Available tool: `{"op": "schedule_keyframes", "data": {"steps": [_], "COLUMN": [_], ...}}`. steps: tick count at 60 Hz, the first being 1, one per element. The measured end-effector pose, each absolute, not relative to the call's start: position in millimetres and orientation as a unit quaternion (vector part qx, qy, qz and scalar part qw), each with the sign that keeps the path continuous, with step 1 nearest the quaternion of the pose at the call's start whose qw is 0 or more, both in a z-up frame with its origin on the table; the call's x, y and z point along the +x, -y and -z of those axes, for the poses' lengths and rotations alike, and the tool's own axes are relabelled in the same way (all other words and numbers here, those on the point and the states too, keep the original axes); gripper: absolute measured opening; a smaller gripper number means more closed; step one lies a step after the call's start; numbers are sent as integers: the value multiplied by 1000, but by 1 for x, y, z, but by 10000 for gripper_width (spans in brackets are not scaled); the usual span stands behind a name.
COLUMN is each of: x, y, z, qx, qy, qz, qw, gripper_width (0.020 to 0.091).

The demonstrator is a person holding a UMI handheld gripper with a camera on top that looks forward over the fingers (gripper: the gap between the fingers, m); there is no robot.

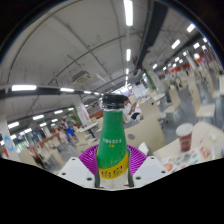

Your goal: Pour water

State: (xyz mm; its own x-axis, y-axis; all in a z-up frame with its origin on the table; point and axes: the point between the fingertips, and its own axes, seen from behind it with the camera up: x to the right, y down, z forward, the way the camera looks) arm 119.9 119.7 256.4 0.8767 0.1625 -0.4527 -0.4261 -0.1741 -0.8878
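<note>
While the gripper (pixel 113 172) is raised well off the work surfaces, its camera looks slightly upward, so that the ceiling with its long strip lights (pixel 128 14) fills the upper half of the gripper view.

Gripper view, item by item:

1. Tool state. Both fingers are clenched on a green bottle (pixel 112 140). The magenta pads (pixel 90 158) press against the lower body of the bottle from either side, with no gap visible at either flank.

2. Task object. The green bottle stands upright between the fingers, carried in the air. It has a dark cap (pixel 114 101), a green body and a yellow label band (pixel 112 167) near the bottom, printed with small text too fine to read. The base of the bottle is hidden behind the fingers.

3. Pose. The gripper is held roughly level, its fingers pointing forward into the room; the bottle's axis runs vertical in the view, without visible tilt. The person's hand does not show.

4. Surroundings. Beyond the fingers, to the right, a white table (pixel 200 148) carries a paper cup (pixel 184 135) with a reddish rim, well apart from the bottle. Further back lie more desks and equipment in an open hall; details there are too small to tell.
</note>
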Motion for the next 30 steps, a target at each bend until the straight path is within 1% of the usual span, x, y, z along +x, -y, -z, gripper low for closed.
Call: {"op": "schedule_keyframes", "data": {"steps": [2,5,7,8,11,12,13,14,21,22,25,26,28,30], "x": [155,174,202,198,212,207,217,218,215,217,217,216,218,218], "y": [-115,-115,-114,-116,-118,-119,-119,-120,-121,-124,-121,-121,-122,-121], "z": [-255,-230,-210,-202,-168,-166,-147,-139,-114,-102,-86,-81,-87,-84], "qx": [-728,-736,-743,-750,-765,-767,-768,-769,-775,-777,-783,-786,-772,-771], "qy": [-52,-12,10,15,29,33,37,40,47,48,56,57,50,47], "qz": [-163,-83,-42,-27,0,3,6,6,2,3,-2,-4,-7,-8], "qw": [664,672,668,661,644,641,640,638,630,628,620,616,634,635], "gripper_width": [373,371,373,371,371,373,373,371,374,373,374,390,378,380]}}
